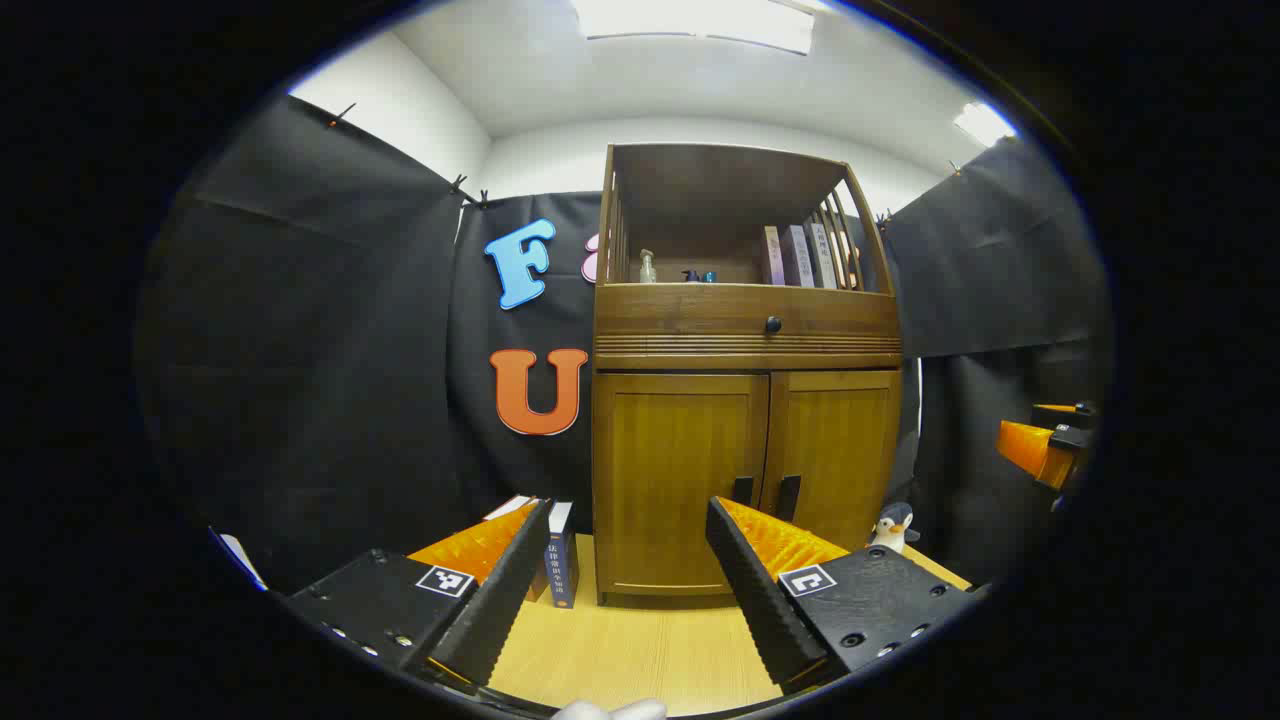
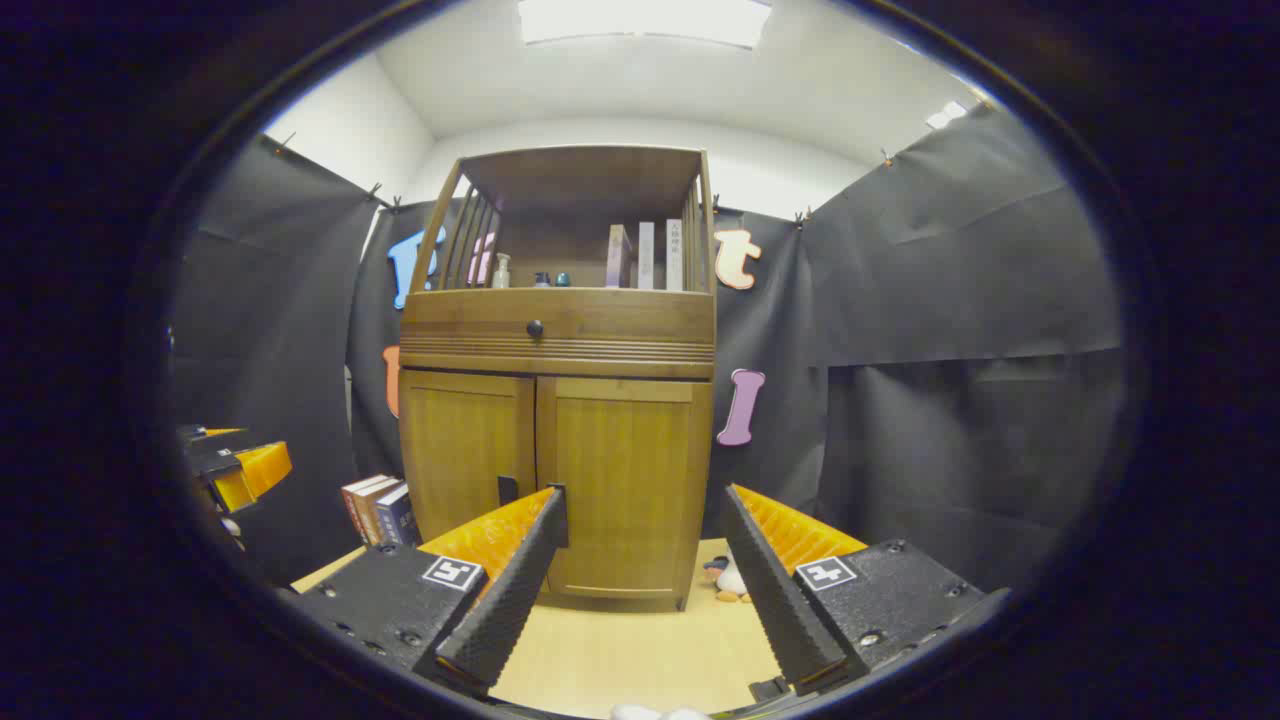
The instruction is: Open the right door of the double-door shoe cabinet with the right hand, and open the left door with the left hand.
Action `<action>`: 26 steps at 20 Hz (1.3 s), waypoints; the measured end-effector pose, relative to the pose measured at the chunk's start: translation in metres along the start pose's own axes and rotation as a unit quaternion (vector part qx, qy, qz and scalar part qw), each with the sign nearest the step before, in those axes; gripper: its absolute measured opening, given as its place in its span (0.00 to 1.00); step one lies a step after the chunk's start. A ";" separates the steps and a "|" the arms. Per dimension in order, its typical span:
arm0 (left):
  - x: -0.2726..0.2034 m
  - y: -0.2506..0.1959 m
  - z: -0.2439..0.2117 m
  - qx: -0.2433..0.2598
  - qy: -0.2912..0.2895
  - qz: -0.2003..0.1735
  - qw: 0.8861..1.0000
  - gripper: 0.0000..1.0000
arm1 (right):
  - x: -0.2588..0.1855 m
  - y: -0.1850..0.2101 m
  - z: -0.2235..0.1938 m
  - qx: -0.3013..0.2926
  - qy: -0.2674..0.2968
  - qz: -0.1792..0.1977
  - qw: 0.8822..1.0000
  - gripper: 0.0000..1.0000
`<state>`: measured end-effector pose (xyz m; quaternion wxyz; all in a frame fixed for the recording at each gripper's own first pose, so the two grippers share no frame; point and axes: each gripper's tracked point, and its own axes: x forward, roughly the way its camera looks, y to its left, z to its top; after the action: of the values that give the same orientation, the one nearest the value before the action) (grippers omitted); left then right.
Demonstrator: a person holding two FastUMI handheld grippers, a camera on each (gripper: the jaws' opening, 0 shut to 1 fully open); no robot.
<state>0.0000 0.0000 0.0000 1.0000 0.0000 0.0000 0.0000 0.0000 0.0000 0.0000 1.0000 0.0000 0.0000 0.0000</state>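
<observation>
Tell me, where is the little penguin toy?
The penguin toy stands on the wooden floor by the shoe cabinet's right side, next to the black cloth wall. In the right gripper view it peeks out at the cabinet's bottom right corner.

Black cloth walls (image 2: 960, 300) are hanging clipped around the light wooden counter (image 2: 620, 655), white wall (image 2: 780, 175) is showing above the cloth, and ceiling light panels (image 2: 645, 20) are glowing overhead, with a smaller one (image 1: 985, 122) shining off to the side.
</observation>
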 end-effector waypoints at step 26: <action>-0.003 -0.009 -0.003 0.020 0.023 -0.029 0.999 0.95 | 0.091 0.007 -0.092 -0.010 0.072 0.008 0.997 0.99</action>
<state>-0.0027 -0.0095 -0.0028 0.9991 0.0198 0.0234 -0.0291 0.0910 0.0068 -0.0922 0.9973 -0.0100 0.0722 0.0083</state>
